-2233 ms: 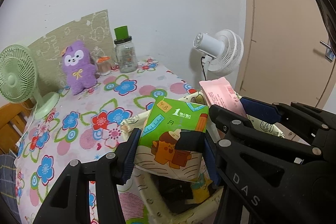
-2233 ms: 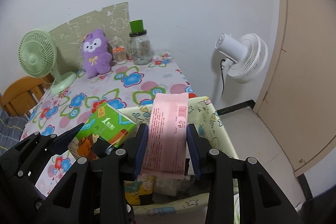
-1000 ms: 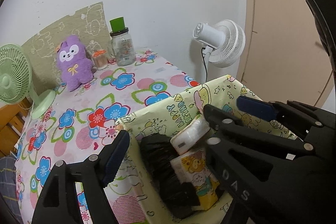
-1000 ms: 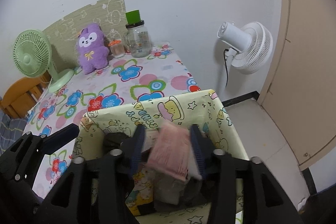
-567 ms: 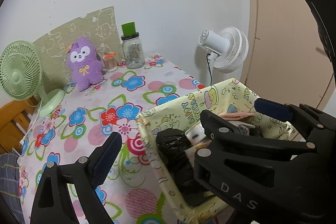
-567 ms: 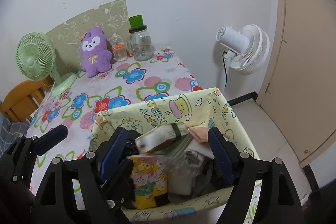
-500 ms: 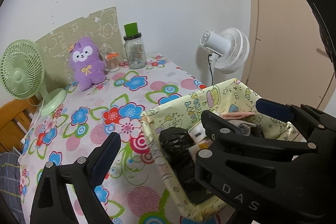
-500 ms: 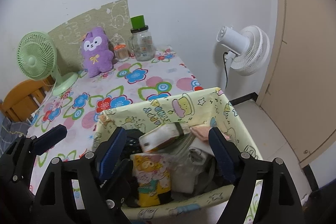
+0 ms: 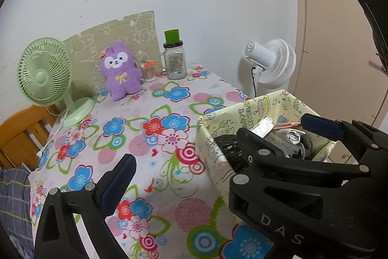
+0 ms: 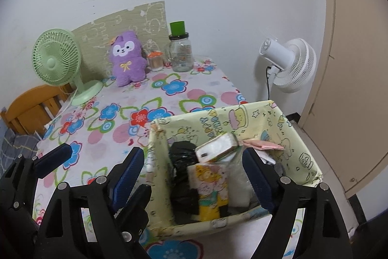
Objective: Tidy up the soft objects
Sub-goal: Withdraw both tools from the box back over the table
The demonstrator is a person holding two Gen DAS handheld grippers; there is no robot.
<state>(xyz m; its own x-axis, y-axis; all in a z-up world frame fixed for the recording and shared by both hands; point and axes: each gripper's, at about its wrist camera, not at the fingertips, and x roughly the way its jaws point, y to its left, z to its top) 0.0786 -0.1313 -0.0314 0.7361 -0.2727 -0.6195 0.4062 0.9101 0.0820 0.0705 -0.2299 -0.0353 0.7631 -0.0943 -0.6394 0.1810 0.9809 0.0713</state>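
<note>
A pale yellow cartoon-print fabric box (image 10: 218,123) stands at the table's near right corner. It holds a yellow bear tissue pack (image 10: 211,186), a white pack (image 10: 218,147), a pink pack (image 10: 264,144) and a black bag (image 10: 181,154). My right gripper (image 10: 192,152) hangs open over the box's near side, gripping nothing. My left gripper (image 9: 184,146) is left of the box (image 9: 254,111) over the floral cloth; its jaws are opening with nothing between them. A purple plush (image 9: 121,72) sits at the back of the table.
At the back stand a green desk fan (image 9: 46,74), a glass jar with a green lid (image 9: 173,57) and a small orange-lidded jar (image 9: 149,69). A white fan (image 9: 271,64) and a door (image 9: 339,40) are on the right, a wooden chair (image 10: 29,106) on the left.
The green pack has left my left gripper and the pink pack my right; the pink one now lies in the box. Both grippers have opened wide and drawn back.
</note>
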